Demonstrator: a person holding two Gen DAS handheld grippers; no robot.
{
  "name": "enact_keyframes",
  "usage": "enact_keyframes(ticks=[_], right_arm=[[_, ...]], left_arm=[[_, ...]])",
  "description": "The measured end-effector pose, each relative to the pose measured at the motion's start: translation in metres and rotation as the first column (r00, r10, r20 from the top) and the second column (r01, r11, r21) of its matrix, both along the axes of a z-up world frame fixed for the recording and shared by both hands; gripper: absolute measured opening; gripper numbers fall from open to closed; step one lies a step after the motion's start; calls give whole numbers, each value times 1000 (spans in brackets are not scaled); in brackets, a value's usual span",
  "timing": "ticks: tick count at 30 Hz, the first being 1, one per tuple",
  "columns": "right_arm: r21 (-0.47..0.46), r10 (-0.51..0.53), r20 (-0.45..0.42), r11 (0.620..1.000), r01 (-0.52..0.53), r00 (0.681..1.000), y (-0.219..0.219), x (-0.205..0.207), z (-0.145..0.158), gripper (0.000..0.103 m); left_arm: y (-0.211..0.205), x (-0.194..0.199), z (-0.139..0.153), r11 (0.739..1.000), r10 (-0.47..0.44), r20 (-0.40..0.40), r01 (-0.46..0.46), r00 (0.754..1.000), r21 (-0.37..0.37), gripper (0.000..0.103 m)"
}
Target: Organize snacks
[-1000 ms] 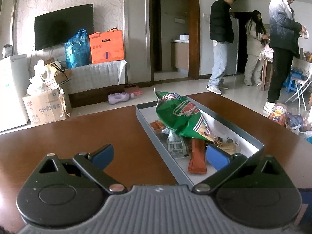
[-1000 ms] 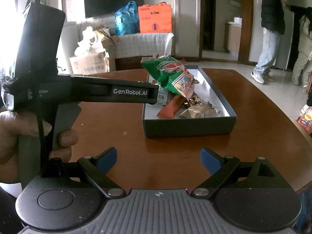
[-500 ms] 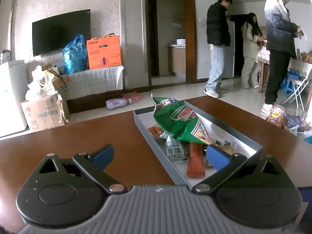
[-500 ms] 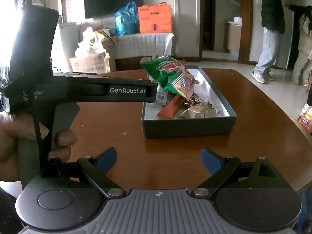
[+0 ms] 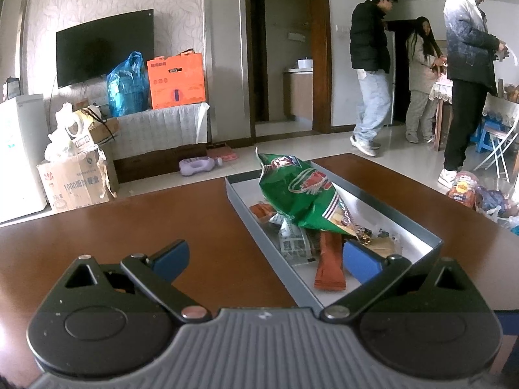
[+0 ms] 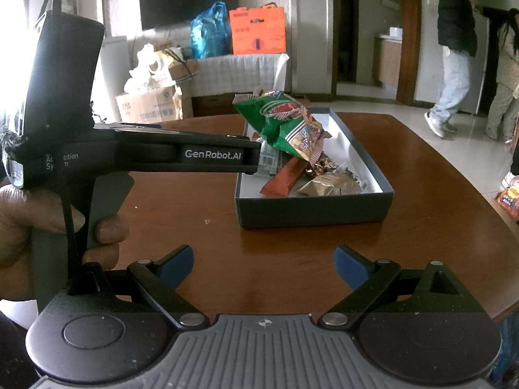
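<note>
The snacks lie in a grey box (image 6: 313, 209) on the brown surface (image 6: 292, 259), a green chip bag (image 5: 300, 194) on top. The left gripper (image 5: 264, 259) hovers at the box's near corner, jaws wide and empty. The right gripper (image 6: 263, 265) hangs short of the box, jaws likewise wide.

Snack box on the surface, both grippers before it

The box (image 6: 314, 209) sits on the surface (image 6: 421, 243); inside, a chip bag (image 6: 285, 120) leans over a stick packet (image 6: 282, 178) and a foil pouch (image 6: 327, 184). The left gripper (image 5: 264, 257) hangs at the box's near left corner, the right gripper (image 6: 264, 267) further back, with a television (image 5: 103, 47) on the wall behind.
</note>
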State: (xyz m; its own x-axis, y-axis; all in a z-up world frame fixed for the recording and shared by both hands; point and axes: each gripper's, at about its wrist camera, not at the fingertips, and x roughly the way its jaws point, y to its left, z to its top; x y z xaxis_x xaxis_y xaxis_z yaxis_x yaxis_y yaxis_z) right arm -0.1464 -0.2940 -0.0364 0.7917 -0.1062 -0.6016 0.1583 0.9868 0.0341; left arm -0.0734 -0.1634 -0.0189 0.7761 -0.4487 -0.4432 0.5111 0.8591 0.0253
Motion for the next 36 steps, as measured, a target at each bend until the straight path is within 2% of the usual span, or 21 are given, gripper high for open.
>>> enact_keyframes(ticks=[28,32,36], right_arm=[[-13,2,-3,1000,-2,1000,1,1,-1,95],[-13,2,-3,1000,-2,1000,1,1,0,95],[-12,1,-3,1000,-1,1000,0,2,-1,95]], left_arm=[[-5,0,-5,1000,5,-17,-4,1000,29,102],[0,-1,-3,1000,29,5,-29,1000,-7,102],[-3,-3,-4,1000,20,22,-20,1000,12,102]])
